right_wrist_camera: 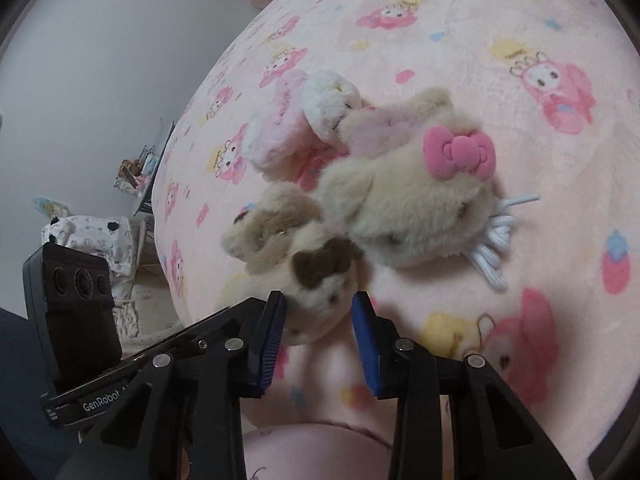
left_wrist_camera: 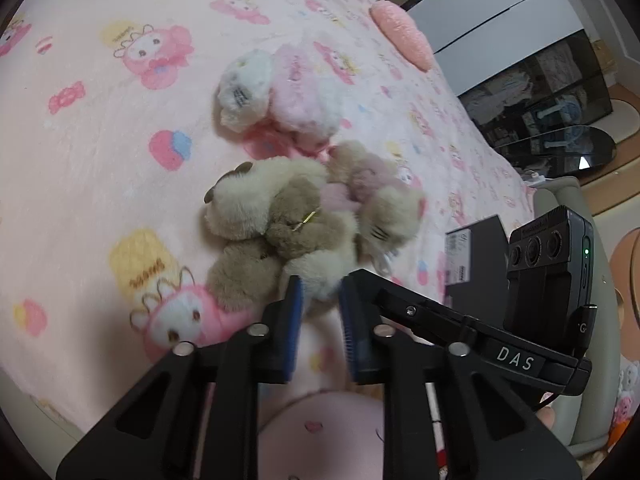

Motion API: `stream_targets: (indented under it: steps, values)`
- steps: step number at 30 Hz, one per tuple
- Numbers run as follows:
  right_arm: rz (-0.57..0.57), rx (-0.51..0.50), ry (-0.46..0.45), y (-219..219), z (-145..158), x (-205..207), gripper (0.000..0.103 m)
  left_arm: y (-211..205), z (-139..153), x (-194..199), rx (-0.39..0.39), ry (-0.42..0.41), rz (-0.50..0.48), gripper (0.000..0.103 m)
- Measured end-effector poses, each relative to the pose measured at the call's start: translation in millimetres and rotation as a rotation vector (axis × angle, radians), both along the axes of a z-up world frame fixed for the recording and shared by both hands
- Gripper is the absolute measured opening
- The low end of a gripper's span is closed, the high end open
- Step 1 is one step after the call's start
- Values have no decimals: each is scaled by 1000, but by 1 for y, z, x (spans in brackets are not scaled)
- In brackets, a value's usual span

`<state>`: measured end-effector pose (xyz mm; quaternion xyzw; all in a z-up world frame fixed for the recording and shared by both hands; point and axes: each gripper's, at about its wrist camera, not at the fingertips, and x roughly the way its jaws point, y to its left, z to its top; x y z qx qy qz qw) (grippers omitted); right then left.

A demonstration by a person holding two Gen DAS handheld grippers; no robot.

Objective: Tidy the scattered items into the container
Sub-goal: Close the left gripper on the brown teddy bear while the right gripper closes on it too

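Three plush toys lie in a heap on the pink cartoon-print blanket (left_wrist_camera: 92, 152). A cream and tan dog plush (left_wrist_camera: 256, 216) lies nearest, and my left gripper (left_wrist_camera: 320, 304) is shut on the cream fur at its near end. In the right wrist view my right gripper (right_wrist_camera: 320, 316) grips the near end of the dog plush (right_wrist_camera: 280, 248), both blue pads pressing into the fur beside a brown patch. A tan kitty plush (right_wrist_camera: 420, 216) with a pink bow leans against the dog. Behind them is a white and pink plush (left_wrist_camera: 288, 88).
A fuzzy pink cushion (left_wrist_camera: 402, 34) lies at the bed's far right edge. A dark box (left_wrist_camera: 476, 256) with a label stands by the right side of the bed. The person's pink clothing (left_wrist_camera: 320, 432) fills the bottom of the left wrist view. Shelves and clutter stand beyond the bed.
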<state>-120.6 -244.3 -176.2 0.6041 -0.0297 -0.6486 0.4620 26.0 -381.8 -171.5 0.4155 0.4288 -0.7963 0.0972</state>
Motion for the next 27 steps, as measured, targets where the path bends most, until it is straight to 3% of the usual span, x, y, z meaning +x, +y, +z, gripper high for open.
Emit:
stream_targets:
  steps: [4,7,10,15,21,27]
  values:
    - [0,9,57,-3,11,5,32,-4,-5,13,-32,-50,56,18]
    - [-30,44,81,-11,5,-6,35,-14,-16,17,24,-50,97,29]
    - [-36,51,37,-19,-10,-18,37,-14,-17,13,38,-11,61,41]
    - [-21,28,-2,-31,-18,-28,46,-17,-19,4,-36,-46,106,39]
    - [50,-17,-90,-37,-23,-15,40,-30,-18,14,-20,-23,177,36]
    - [111,112,27,-35,-9,24,37,-25,-16,22,36,-6,144,39]
